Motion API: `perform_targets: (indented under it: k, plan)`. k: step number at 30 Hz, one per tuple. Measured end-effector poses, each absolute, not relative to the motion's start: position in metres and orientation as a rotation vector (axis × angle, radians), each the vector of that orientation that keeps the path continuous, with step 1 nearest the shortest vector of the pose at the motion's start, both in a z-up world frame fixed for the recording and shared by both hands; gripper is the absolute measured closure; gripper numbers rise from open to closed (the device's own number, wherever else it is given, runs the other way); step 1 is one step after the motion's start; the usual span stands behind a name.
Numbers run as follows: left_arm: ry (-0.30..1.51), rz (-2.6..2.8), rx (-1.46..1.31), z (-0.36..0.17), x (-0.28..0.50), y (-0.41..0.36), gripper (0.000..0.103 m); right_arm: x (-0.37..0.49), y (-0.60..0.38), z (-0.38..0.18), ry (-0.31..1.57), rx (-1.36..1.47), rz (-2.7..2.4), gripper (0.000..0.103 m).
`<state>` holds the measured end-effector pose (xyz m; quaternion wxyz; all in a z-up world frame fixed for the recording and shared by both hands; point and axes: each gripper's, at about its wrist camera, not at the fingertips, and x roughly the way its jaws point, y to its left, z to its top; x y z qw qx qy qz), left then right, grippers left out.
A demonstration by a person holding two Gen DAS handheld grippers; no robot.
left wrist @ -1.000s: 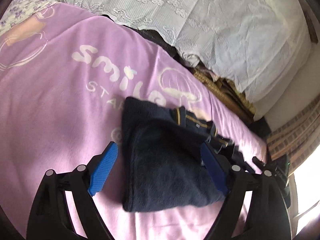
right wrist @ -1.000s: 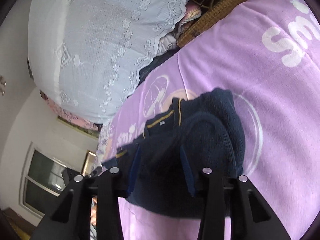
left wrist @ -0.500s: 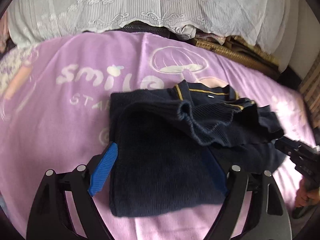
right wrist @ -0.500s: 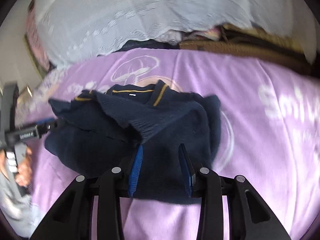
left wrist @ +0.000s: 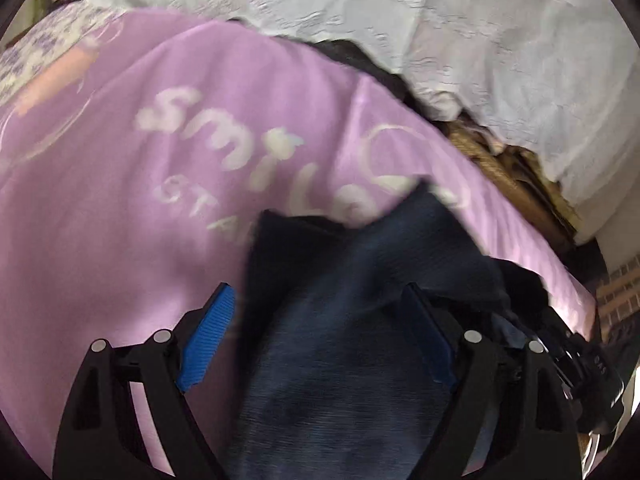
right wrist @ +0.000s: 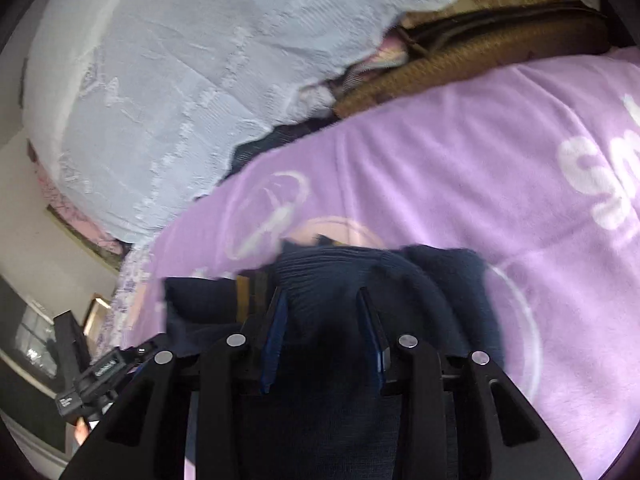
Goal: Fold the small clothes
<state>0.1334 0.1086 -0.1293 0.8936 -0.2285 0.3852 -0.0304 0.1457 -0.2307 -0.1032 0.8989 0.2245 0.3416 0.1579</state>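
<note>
A navy sweater [left wrist: 340, 360] lies partly folded on the purple blanket [left wrist: 120, 220]. My left gripper [left wrist: 316, 292] is open wide and straddles it: the left pad is over bare blanket and the right pad over the cloth. In the right wrist view, a ribbed fold of the sweater [right wrist: 440, 280] bunches up between the narrow-set pads of my right gripper [right wrist: 320, 292], which is shut on it. A bit of the yellow-striped collar [right wrist: 242, 292] shows left of that fold. The picture is blurred by motion.
A white lace cover [left wrist: 440, 40] is heaped along the far side of the bed, with a brown woven mat [left wrist: 512, 176] beneath it. The right gripper's body [left wrist: 580, 360] shows at the right edge, and the left one [right wrist: 96, 376] at lower left. A window is beyond the bed's left end.
Both views have swung sideways. The right gripper has drawn the fold of sweater over the folded part, so the collar and spread sleeve seen half a second ago are mostly covered.
</note>
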Motion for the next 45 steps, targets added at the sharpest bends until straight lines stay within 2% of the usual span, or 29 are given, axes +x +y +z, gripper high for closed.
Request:
perform_targets:
  k: [5, 9, 12, 15, 17, 20, 24, 26, 27, 29, 32, 33, 34, 35, 38, 39, 41, 42, 44, 45]
  plan:
    - [0.714, -0.173, -0.269, -0.098, 0.118, 0.049, 0.02, 0.13, -0.219, -0.071, 0.582, 0.478, 0.423, 0.066]
    - [0.742, -0.199, -0.168, -0.103, 0.114, 0.027, 0.02, 0.136, -0.222, -0.076, 0.69, 0.433, 0.415, 0.066]
    - [0.809, -0.219, -0.167, -0.114, 0.13, 0.021, 0.02, 0.139, -0.218, -0.085, 0.734, 0.36, 0.375, 0.08]
    - [0.835, -0.078, -0.07, -0.125, 0.157, 0.018, 0.02, 0.134, -0.199, -0.085, 0.774, 0.239, 0.406, 0.082]
    - [0.877, 0.008, -0.091, -0.133, 0.176, 0.031, 0.02, 0.131, -0.188, -0.084, 0.775, 0.165, 0.41, 0.082]
    - [0.949, -0.01, -0.338, -0.149, 0.202, 0.067, 0.02, 0.138, -0.18, -0.086, 0.781, 0.151, 0.419, 0.08]
    - [0.916, 0.041, -0.249, -0.145, 0.192, 0.051, 0.019, 0.179, -0.177, -0.106, 0.848, 0.197, 0.304, 0.08]
    - [0.883, 0.047, -0.204, -0.138, 0.181, 0.044, 0.019, 0.207, -0.199, -0.124, 0.884, 0.352, 0.208, 0.09]
    - [0.864, 0.039, -0.192, -0.135, 0.177, 0.043, 0.016, 0.214, -0.214, -0.136, 0.903, 0.454, 0.191, 0.103]
    - [0.822, 0.058, -0.176, -0.131, 0.171, 0.046, 0.006, 0.214, -0.241, -0.154, 0.903, 0.662, 0.237, 0.103]
    - [0.935, 0.168, -0.216, -0.161, 0.198, 0.068, 0.004, 0.205, -0.258, -0.154, 0.875, 0.726, 0.249, 0.103]
    - [0.945, 0.138, -0.277, -0.168, 0.199, 0.075, 0.004, 0.199, -0.259, -0.149, 0.853, 0.712, 0.233, 0.103]
    - [0.917, 0.115, -0.343, -0.167, 0.192, 0.084, 0.004, 0.192, -0.257, -0.143, 0.83, 0.682, 0.225, 0.097]
    - [0.899, 0.112, -0.358, -0.163, 0.187, 0.087, 0.005, 0.185, -0.251, -0.134, 0.802, 0.623, 0.236, 0.097]
    - [0.81, 0.091, -0.341, -0.141, 0.164, 0.086, 0.006, 0.169, -0.225, -0.114, 0.748, 0.514, 0.312, 0.097]
    - [0.768, 0.062, -0.32, -0.131, 0.153, 0.08, 0.005, 0.164, -0.217, -0.112, 0.746, 0.497, 0.342, 0.094]
    - [0.743, 0.043, -0.276, -0.125, 0.144, 0.068, 0.005, 0.161, -0.201, -0.112, 0.76, 0.442, 0.39, 0.079]
    - [0.762, 0.065, -0.233, -0.128, 0.148, 0.06, 0.005, 0.161, -0.195, -0.116, 0.768, 0.411, 0.381, 0.069]
    - [0.836, 0.096, -0.189, -0.148, 0.163, 0.053, 0.005, 0.168, -0.187, -0.134, 0.826, 0.351, 0.328, 0.068]
    - [0.898, 0.11, -0.177, -0.167, 0.174, 0.05, 0.004, 0.171, -0.185, -0.145, 0.849, 0.327, 0.318, 0.074]
